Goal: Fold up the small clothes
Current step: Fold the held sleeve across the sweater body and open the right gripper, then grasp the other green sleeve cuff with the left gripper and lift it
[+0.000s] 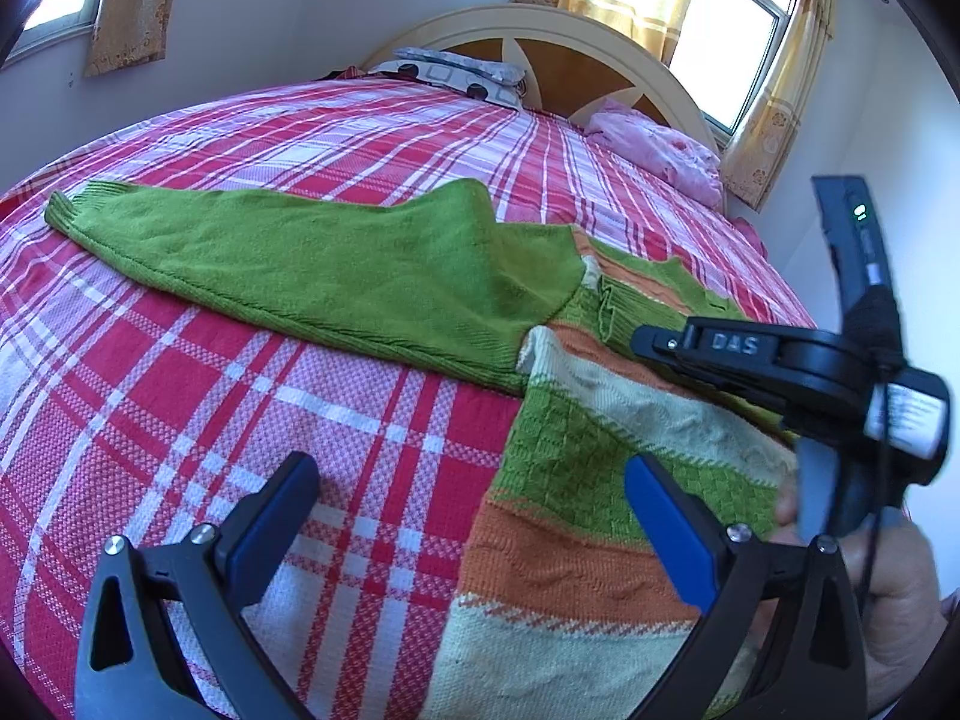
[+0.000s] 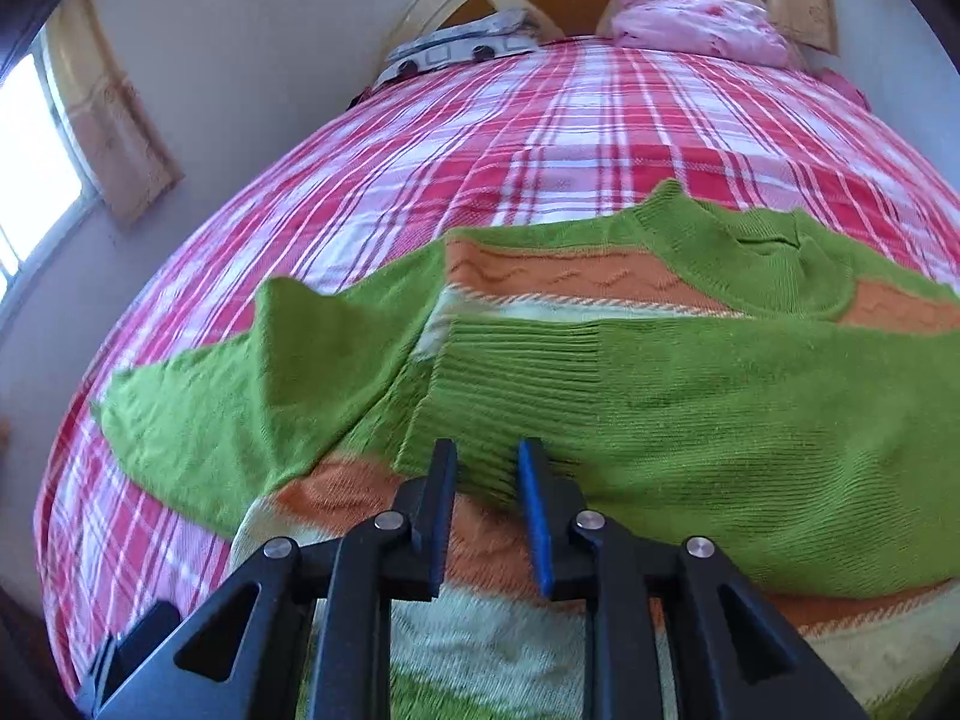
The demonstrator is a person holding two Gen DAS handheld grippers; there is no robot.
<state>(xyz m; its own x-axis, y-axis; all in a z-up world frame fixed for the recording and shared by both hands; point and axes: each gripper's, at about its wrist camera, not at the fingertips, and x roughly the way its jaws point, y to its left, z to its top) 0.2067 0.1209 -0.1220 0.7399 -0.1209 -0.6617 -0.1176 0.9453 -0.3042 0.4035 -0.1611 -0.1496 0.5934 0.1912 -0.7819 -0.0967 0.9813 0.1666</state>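
A small knit sweater (image 1: 576, 516) with green, orange and cream bands lies on the plaid bed. Its left green sleeve (image 1: 288, 258) stretches out to the left. My left gripper (image 1: 471, 483) is open and empty, low over the sweater's left edge. In the right wrist view the other green sleeve (image 2: 690, 420) lies folded across the sweater body (image 2: 570, 279). My right gripper (image 2: 486, 468) is partly open, its tips at that sleeve's ribbed cuff (image 2: 510, 372), gripping nothing. The right gripper also shows in the left wrist view (image 1: 660, 342).
The red, pink and white plaid bedspread (image 1: 252, 420) covers the bed. A patterned pillow (image 1: 462, 75) and a pink bundle (image 1: 660, 147) lie by the cream headboard (image 1: 540, 24). Curtained windows sit at both sides. A hand (image 1: 894, 594) is at the lower right.
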